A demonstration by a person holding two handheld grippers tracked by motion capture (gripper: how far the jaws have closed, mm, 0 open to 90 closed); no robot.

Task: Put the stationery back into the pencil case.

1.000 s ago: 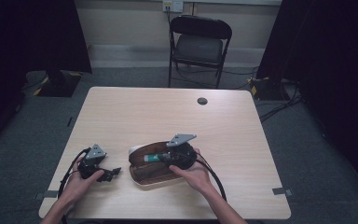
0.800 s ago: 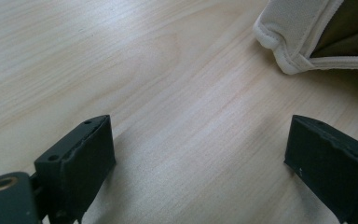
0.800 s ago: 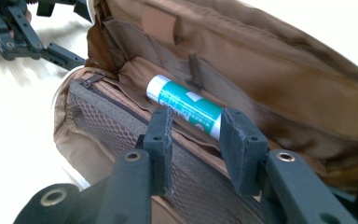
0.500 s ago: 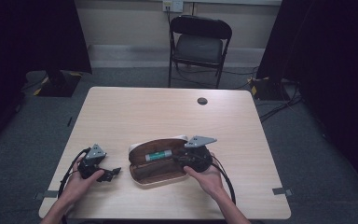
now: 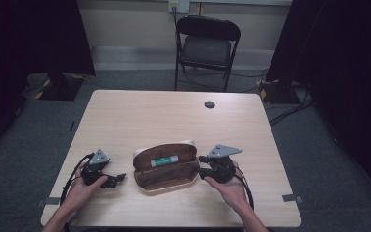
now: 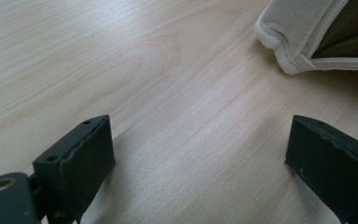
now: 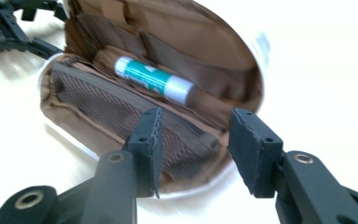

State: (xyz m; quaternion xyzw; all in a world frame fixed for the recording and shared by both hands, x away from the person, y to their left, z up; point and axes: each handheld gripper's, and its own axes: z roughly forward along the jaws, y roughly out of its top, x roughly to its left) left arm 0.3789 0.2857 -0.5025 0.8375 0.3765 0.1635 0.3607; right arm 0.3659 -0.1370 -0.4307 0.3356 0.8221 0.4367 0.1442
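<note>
An open brown pouch [image 5: 166, 178] with a cream outer edge lies at the table's near middle. A green and white glue stick [image 5: 164, 161] rests inside it along the hinge fold, also clear in the right gripper view as the glue stick [image 7: 156, 80]. My right gripper [image 5: 202, 165] sits open just off the pouch's right end, jaws pointing at the pouch [image 7: 121, 107], nothing between them [image 7: 196, 126]. My left gripper [image 5: 120, 178] rests open on the table left of the pouch; its jaws [image 6: 200, 135] frame bare wood, with the pouch corner [image 6: 298, 42] ahead.
The light wood table [image 5: 174, 121] has a small dark round cap [image 5: 209, 104] near its far edge. A black folding chair [image 5: 204, 48] stands behind the table. The left gripper [image 7: 9, 23] appears beyond the pouch in the right gripper view.
My right gripper has drawn back to the right, from over the pouch's interior to just past its right end. The glue stick stays in the pouch. The left gripper has not moved.
</note>
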